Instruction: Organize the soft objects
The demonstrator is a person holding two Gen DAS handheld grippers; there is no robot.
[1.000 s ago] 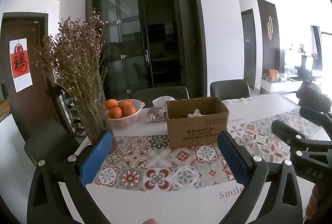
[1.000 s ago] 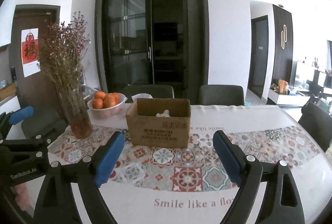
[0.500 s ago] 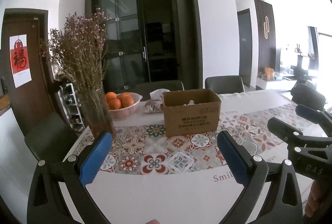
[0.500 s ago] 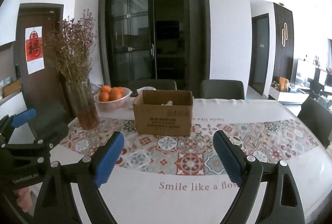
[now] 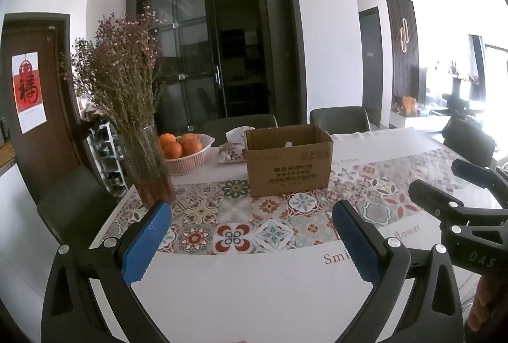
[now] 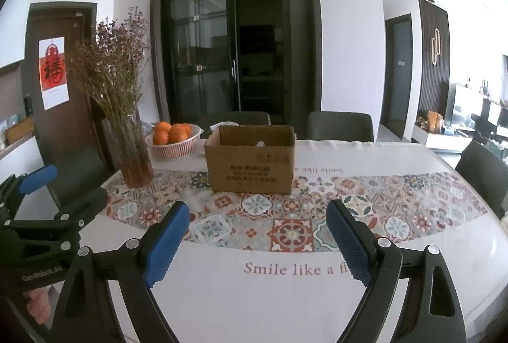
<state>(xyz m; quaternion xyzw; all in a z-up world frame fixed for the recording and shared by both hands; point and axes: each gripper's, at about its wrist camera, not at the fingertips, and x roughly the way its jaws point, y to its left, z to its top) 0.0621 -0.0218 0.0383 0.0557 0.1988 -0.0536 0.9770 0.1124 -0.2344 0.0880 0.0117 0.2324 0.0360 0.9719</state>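
Note:
An open brown cardboard box stands on the patterned tablecloth near the table's middle; it also shows in the right wrist view. A small white soft thing peeks over its rim, mostly hidden, and shows in the right wrist view. My left gripper is open and empty, low over the near table edge, well short of the box. My right gripper is open and empty, at a similar distance. Each gripper shows at the side of the other's view.
A glass vase of dried flowers stands at the left. A white basket of oranges and a floral tissue pack sit behind it. Dark chairs ring the table. The tablecloth reaches the near edge.
Both grippers have drawn back from the box and sunk lower, so the box looks smaller and its inside is less visible. Both stayed open.

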